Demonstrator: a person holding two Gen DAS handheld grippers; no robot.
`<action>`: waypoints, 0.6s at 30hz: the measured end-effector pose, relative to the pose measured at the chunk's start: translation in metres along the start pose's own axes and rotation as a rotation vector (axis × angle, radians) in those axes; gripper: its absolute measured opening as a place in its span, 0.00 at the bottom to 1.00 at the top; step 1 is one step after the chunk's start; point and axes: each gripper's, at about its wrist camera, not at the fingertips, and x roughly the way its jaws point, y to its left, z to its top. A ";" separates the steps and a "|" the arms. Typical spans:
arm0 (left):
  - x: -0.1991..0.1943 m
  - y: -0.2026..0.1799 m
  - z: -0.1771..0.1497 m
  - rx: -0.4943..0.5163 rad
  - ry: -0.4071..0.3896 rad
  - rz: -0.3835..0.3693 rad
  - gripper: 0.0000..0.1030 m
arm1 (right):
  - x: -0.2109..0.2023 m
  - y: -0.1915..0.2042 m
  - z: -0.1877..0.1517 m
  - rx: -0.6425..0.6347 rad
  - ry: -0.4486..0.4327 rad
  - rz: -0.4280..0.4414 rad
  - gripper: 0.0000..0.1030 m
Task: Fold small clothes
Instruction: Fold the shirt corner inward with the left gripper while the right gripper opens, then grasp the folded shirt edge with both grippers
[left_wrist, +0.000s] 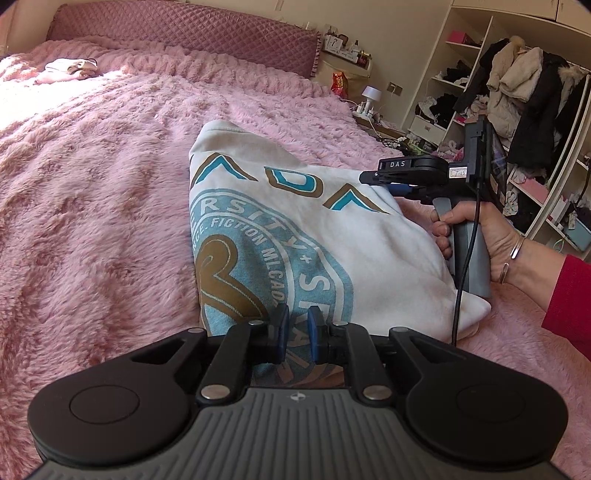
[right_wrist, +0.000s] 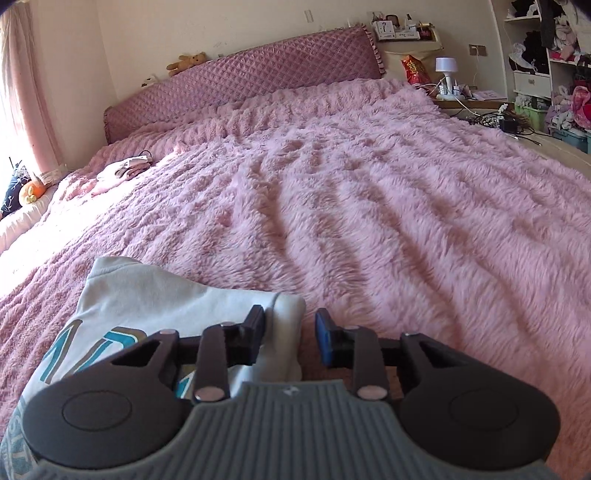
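We see the white printed shirt (left_wrist: 295, 229) folded on the pink fuzzy blanket (left_wrist: 92, 203), centre of the left wrist view. Our left gripper (left_wrist: 295, 326) hovers over its print, pads slightly parted, gripping nothing. Our right gripper (right_wrist: 290, 332) gapes around the shirt's folded corner. At upper right, open shelves (left_wrist: 461, 74) hold heaped clothing.

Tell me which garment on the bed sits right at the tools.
The white printed shirt, under both the left tool and right tool. The small pink garment lies far off, near the headboard.
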 end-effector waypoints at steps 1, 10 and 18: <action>-0.001 0.002 0.001 -0.010 0.002 -0.005 0.16 | -0.013 -0.002 0.003 0.012 -0.014 0.004 0.37; -0.024 0.003 0.007 -0.062 -0.016 0.012 0.17 | -0.170 -0.007 -0.058 0.094 -0.006 0.057 0.41; -0.008 0.009 0.001 -0.034 0.039 0.043 0.20 | -0.200 -0.008 -0.134 0.361 0.040 0.066 0.45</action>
